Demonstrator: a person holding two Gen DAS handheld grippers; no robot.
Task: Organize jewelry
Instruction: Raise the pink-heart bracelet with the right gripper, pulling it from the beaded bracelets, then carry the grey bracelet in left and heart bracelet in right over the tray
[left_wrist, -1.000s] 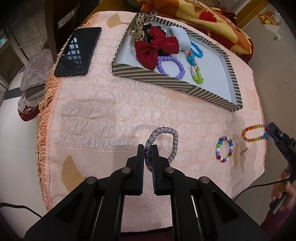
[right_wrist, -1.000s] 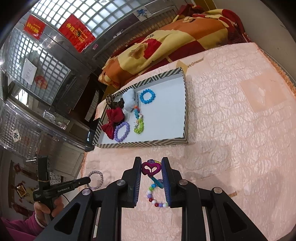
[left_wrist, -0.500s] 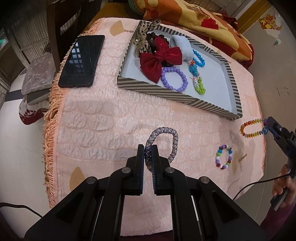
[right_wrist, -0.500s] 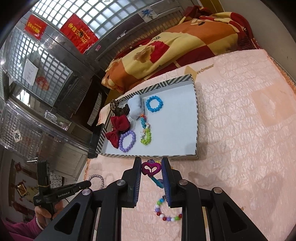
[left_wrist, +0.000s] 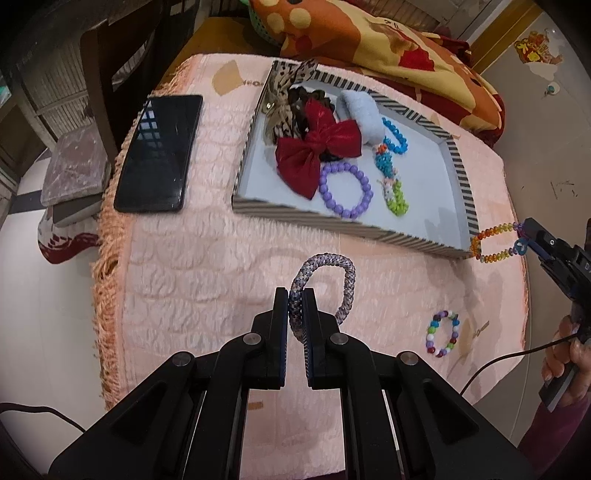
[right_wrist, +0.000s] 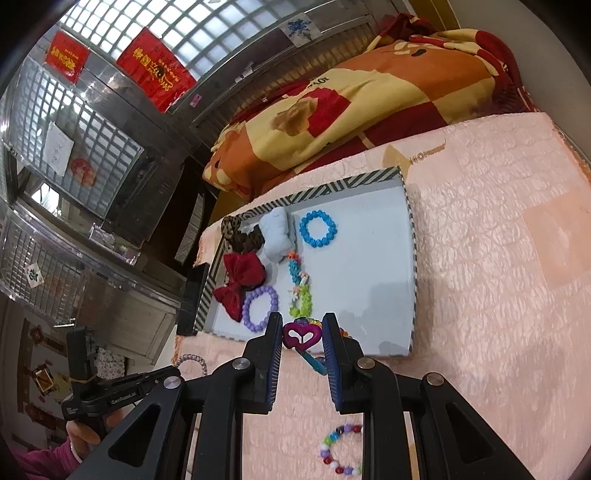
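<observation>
My left gripper (left_wrist: 295, 300) is shut on a grey-and-purple braided bracelet (left_wrist: 345, 282), held above the pink cloth, short of the striped tray (left_wrist: 460, 173). My right gripper (right_wrist: 302, 334) is shut on a magenta heart charm (right_wrist: 301, 335) of an orange-yellow bead bracelet (left_wrist: 491, 243), which hangs at the tray's near right corner. In the tray lie a red bow (left_wrist: 317, 149), a purple bead bracelet (left_wrist: 345, 190), a blue bead bracelet (right_wrist: 317, 229), a blue-green bead strand (left_wrist: 391, 177) and a pale blue scrunchie (left_wrist: 362, 114). A multicoloured bead bracelet (left_wrist: 443, 332) lies on the cloth.
A black phone (left_wrist: 159, 153) lies on the cloth left of the tray. The fringed cloth edge (left_wrist: 107, 295) drops off at the left. A patterned orange-red blanket (right_wrist: 369, 96) is piled behind the tray. A hand (left_wrist: 569, 362) holds the right gripper's handle.
Both grippers have moved toward the tray with their bracelets. The orange-yellow bracelet now hangs at the tray's near right corner. The multicoloured bracelet stays on the cloth.
</observation>
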